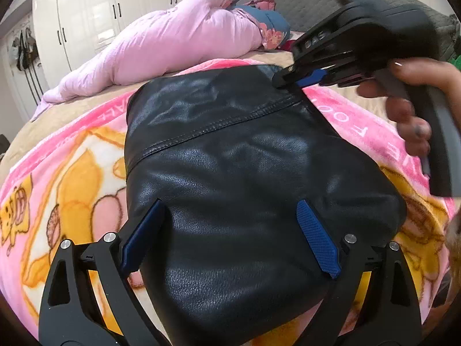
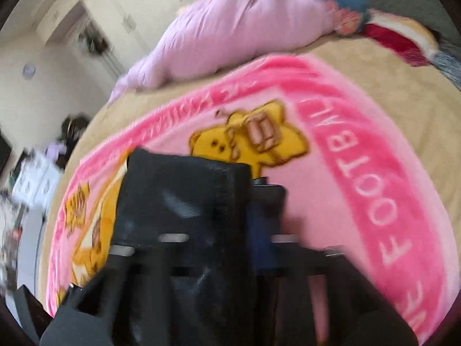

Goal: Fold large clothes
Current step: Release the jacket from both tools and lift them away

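Glossy, grainy black leather jacket (image 1: 230, 173) on plush pink blanket (image 1: 72, 173); left claw (image 1: 230, 236) apart, right claw (image 1: 291, 79) clamped on its corner.

Black leather jacket (image 1: 230, 173) on a pink blanket (image 1: 86, 155) with yellow cartoon bears; lilac duvet (image 1: 161, 46) behind

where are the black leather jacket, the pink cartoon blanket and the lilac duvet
black leather jacket (image 1: 236, 173), left wrist view, on its broad shiny panel below the seam
pink cartoon blanket (image 2: 357, 173), right wrist view, on its lettered border
lilac duvet (image 1: 173, 46), left wrist view, on its bunched middle
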